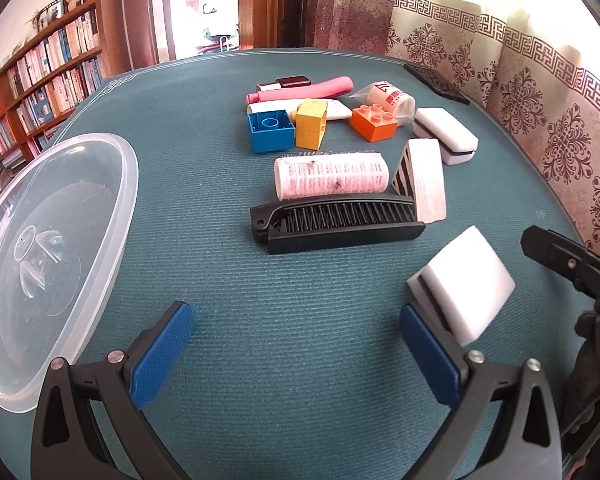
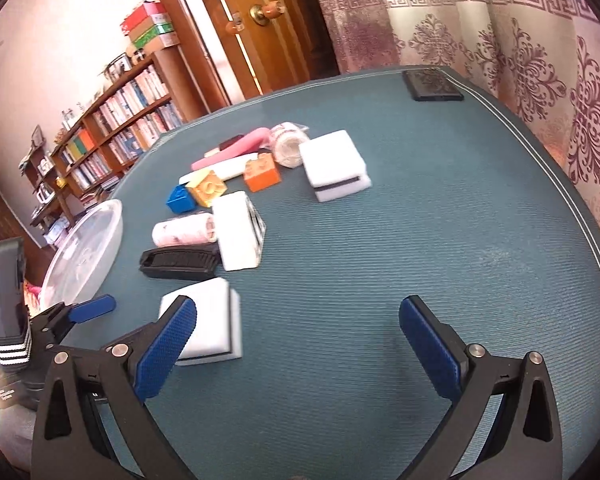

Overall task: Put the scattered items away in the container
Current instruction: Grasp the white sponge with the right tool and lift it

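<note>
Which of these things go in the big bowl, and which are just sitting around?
For the job: clear bowl, black comb, white sponges, toy bricks, pink tube.
Just there: black case by the curtain, bookshelf, door.

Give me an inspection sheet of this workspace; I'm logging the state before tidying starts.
Surface: teal cloth over the table, no spills seen.
Job's things: clear tub empty at the left; black comb, paper roll, blue block, yellow block, orange block, pink tube and white sponges, nearest one, all loose on the cloth.
Clutter: dark flat case at the far edge.
Grippers: left tongs open, empty; right tongs open, empty.
Cables: nothing seen.
Surroundings: bookshelf, wooden door, patterned curtain.
</note>
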A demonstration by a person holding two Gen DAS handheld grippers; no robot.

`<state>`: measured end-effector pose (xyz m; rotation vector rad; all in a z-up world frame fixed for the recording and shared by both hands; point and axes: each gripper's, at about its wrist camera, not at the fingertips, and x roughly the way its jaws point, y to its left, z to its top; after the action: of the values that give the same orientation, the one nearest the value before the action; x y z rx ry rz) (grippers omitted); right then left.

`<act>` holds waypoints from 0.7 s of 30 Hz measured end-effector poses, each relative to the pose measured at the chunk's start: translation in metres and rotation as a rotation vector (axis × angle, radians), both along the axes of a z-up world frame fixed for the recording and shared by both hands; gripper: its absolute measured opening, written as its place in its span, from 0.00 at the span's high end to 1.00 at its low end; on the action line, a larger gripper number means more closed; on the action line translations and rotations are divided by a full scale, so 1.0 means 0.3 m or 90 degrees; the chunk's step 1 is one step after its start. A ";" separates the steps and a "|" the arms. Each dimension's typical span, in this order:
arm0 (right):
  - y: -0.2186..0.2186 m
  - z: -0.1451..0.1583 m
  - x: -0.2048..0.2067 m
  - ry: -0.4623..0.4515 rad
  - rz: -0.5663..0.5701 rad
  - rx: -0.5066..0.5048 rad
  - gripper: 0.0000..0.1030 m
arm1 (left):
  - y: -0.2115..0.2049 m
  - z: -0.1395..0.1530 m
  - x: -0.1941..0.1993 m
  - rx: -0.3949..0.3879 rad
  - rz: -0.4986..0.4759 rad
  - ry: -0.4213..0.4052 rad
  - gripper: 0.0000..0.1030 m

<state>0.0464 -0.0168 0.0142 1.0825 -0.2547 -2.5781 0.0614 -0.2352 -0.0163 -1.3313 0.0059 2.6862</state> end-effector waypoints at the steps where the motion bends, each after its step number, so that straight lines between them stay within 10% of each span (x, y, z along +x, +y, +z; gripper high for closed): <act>1: -0.025 0.011 0.015 0.009 0.017 0.002 0.00 | -0.005 0.001 0.007 0.003 -0.001 -0.002 0.00; 21: -0.218 -0.042 -0.004 -0.027 0.110 0.106 0.23 | -0.071 0.002 0.101 0.029 -0.006 -0.018 0.00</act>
<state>0.0451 -0.0821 0.0015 1.1625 0.0427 -2.4581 0.0916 -0.2565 -0.0158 -1.3511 -0.0519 2.6428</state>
